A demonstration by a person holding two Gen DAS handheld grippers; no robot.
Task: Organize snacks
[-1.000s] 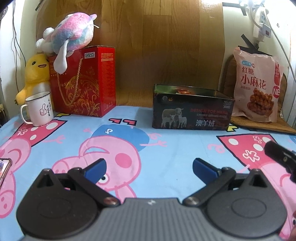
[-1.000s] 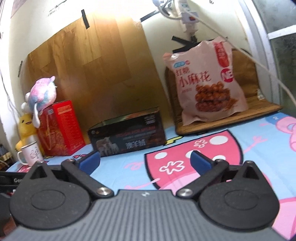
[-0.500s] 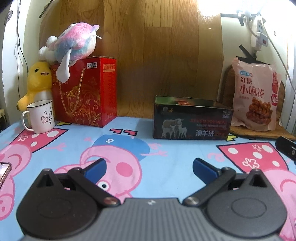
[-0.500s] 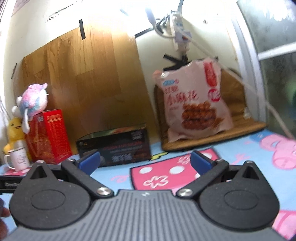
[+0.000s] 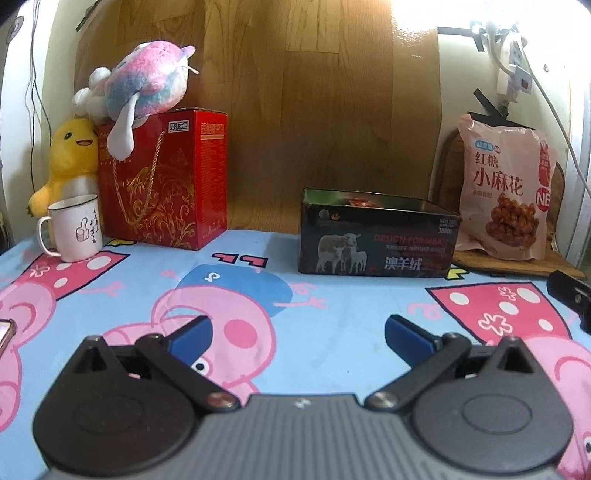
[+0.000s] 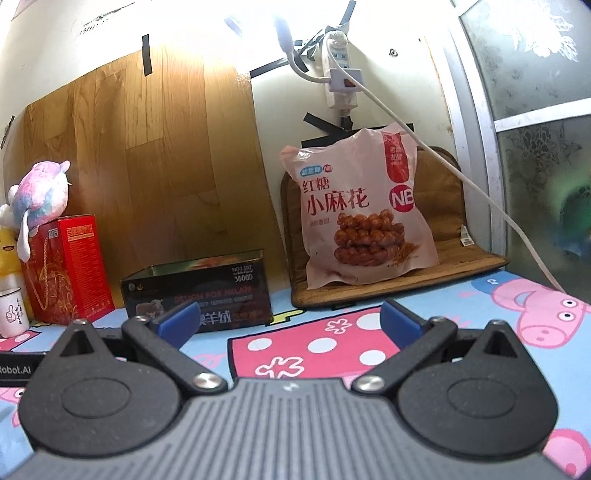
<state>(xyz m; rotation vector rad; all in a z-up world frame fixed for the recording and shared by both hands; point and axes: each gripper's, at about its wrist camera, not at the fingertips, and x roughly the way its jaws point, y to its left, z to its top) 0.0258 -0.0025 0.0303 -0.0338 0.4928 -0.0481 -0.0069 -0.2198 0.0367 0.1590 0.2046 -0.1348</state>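
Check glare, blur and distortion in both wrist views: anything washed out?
Left wrist: glare blows out the top right of the wood panel; snack bag text sharp; fisheye bends the edges. Right wrist: wall around the power strip overexposed; tin lettering soft; frosted window curves.

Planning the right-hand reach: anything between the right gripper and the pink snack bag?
In the right wrist view, only bare tablecloth and the front edge of the brown mat separate the open right gripper from the snack bag.
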